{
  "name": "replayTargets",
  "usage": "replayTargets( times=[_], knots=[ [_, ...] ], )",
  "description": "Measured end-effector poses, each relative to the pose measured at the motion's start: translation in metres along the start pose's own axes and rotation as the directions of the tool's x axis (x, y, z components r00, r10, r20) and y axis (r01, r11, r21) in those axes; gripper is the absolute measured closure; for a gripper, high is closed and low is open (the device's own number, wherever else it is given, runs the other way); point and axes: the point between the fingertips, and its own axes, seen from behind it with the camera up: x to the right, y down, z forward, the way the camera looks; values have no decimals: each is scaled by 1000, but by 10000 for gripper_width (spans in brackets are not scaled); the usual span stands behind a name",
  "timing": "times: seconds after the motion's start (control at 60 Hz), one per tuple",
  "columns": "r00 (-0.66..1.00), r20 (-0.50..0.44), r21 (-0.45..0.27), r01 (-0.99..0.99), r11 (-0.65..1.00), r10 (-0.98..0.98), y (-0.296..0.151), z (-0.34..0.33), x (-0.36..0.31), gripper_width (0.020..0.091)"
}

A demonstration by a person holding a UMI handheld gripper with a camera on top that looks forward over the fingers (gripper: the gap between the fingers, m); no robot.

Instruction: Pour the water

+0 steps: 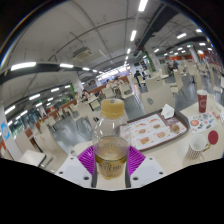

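While ceiling lights [131, 36] glow over the hall, a bottle [111, 140] stands upright above the pale tabletop [170, 150], gripper [111, 161] pinching its sides.

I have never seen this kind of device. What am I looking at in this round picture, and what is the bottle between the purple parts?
The picture comes from a wide-angle camera fixed on a hand-held gripper, a tool with two fingers that a person carries. It looks forward along the fingers, so the view curves like a fish-eye. The purple pads are the fingers' inner faces. They press on a clear plastic bottle holding yellowish liquid, so the gripper is holding it. Beyond the bottle, on the white table, lies a printed tray, and farther off stands a red cup. Behind is a large hall with tables, chairs and ceiling lights.
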Motion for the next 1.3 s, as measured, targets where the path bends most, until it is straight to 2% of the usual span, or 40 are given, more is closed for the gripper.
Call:
replayTargets(
  times=[0.133,0.25,0.3,0.4,0.55,0.633,0.733,0.883,0.95,1.033,1.117,1.183,1.3],
  knots=[
    [915,141,-7,-381,924,378,-55,-12,16,732],
    [720,233,-81,-655,751,653,-86,-28,38,732],
    [631,252,-115,-733,670,734,-85,-16,58,733],
    [399,263,-190,-871,453,878,-84,-15,86,733],
    [57,238,-246,-962,117,969,-73,-9,128,733],
    [-62,206,-262,-965,-6,977,-60,-5,143,734],
    [-110,176,-271,-961,-59,978,-47,1,152,734],
    [-40,145,-292,-956,4,989,-44,1,149,735],
    [99,152,-290,-947,140,983,-52,-15,143,734],
    [350,188,-259,-884,390,918,-74,-14,144,733],
    [611,231,-178,-739,650,757,-107,-31,151,733],
    [782,226,-78,-580,811,581,-138,-35,168,731],
    [966,112,80,-242,967,233,-179,-49,218,729]
  ],
)
